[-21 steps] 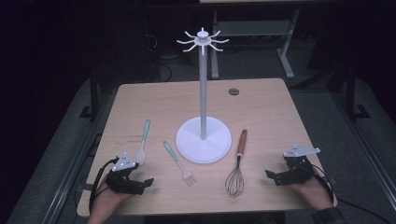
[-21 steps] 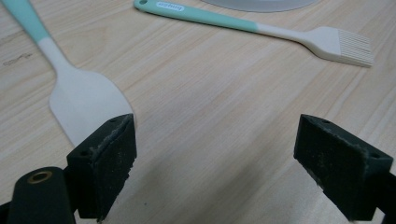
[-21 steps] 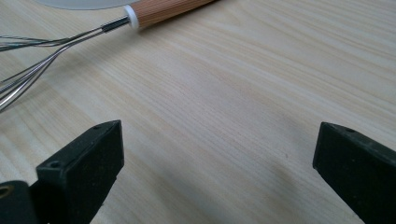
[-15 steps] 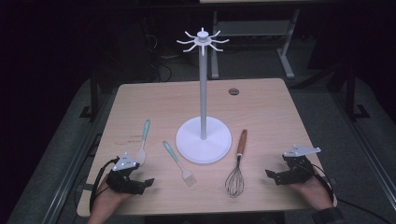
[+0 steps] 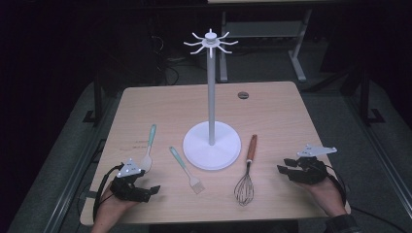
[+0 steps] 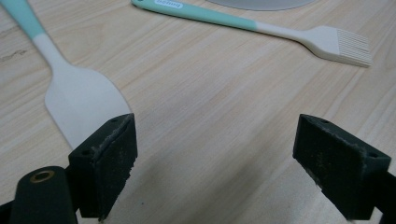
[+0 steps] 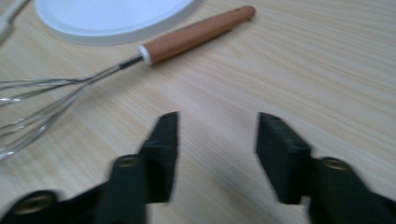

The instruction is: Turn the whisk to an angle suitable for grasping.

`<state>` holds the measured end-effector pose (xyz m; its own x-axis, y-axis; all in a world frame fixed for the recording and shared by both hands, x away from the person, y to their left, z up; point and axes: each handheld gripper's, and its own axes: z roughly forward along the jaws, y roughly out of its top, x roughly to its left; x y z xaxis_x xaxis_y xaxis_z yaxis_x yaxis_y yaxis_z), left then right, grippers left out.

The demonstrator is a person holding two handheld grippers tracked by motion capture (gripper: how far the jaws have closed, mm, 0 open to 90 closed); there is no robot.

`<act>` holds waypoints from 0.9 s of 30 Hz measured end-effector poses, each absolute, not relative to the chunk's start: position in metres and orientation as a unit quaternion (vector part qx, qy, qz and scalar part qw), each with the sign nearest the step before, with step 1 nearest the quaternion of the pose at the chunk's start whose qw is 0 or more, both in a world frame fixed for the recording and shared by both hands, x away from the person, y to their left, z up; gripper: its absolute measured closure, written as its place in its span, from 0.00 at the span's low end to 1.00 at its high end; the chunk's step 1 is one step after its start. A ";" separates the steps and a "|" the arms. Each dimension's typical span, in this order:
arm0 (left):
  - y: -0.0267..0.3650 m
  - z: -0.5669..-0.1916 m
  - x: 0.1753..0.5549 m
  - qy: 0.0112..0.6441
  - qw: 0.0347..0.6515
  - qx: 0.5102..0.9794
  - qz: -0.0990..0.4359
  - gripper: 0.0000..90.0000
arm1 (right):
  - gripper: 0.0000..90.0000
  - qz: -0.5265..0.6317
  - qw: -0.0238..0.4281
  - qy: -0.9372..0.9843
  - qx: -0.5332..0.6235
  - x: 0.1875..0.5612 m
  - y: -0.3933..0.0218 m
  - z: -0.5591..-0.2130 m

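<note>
Evidently the left gripper [image 5: 148,190], jaws spread and empty, rested on the table [image 5: 272,104] just beside the spatula [image 5: 147,154], whose long axis ran straight away from it, while the right gripper [image 5: 284,170], likewise unclenched, lay near the whisk [image 5: 246,175].

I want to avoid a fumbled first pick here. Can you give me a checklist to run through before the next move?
1. Left gripper open with nothing between its jaws: ok.
2. Right gripper open and empty: ok.
3. Spatula lies flat on the table beside the left gripper, unobstructed: ok.
4. Whisk and brush lie apart, not overlapping: ok.
5. Stand upright, its top hooks free: ok.
6. Which utensil has a hanging hole: whisk handle shows one; the others, cannot tell.
</note>
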<state>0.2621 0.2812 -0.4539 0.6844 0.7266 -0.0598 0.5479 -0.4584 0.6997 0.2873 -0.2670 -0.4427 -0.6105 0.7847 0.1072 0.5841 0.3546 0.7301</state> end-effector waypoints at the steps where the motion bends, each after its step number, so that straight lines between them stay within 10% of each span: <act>1: 0.281 -0.454 0.262 0.377 0.358 0.845 0.124 0.15 | 0.81 0.382 0.127 0.814 0.420 0.288 -0.265 -0.441; 4: 0.281 -0.454 0.262 0.378 0.358 0.845 0.124 0.15 | 1.00 0.395 0.120 0.815 0.408 0.289 -0.258 -0.437; 27: 0.281 -0.455 0.263 0.377 0.353 0.848 0.119 0.15 | 1.00 0.394 0.070 0.857 0.325 0.320 -0.176 -0.433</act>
<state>0.2625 0.2807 -0.4546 0.6881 0.7228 -0.0640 0.5545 -0.4669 0.6889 0.3196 -0.1765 -0.4330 -0.7787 0.6126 0.1357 0.5022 0.4788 0.7201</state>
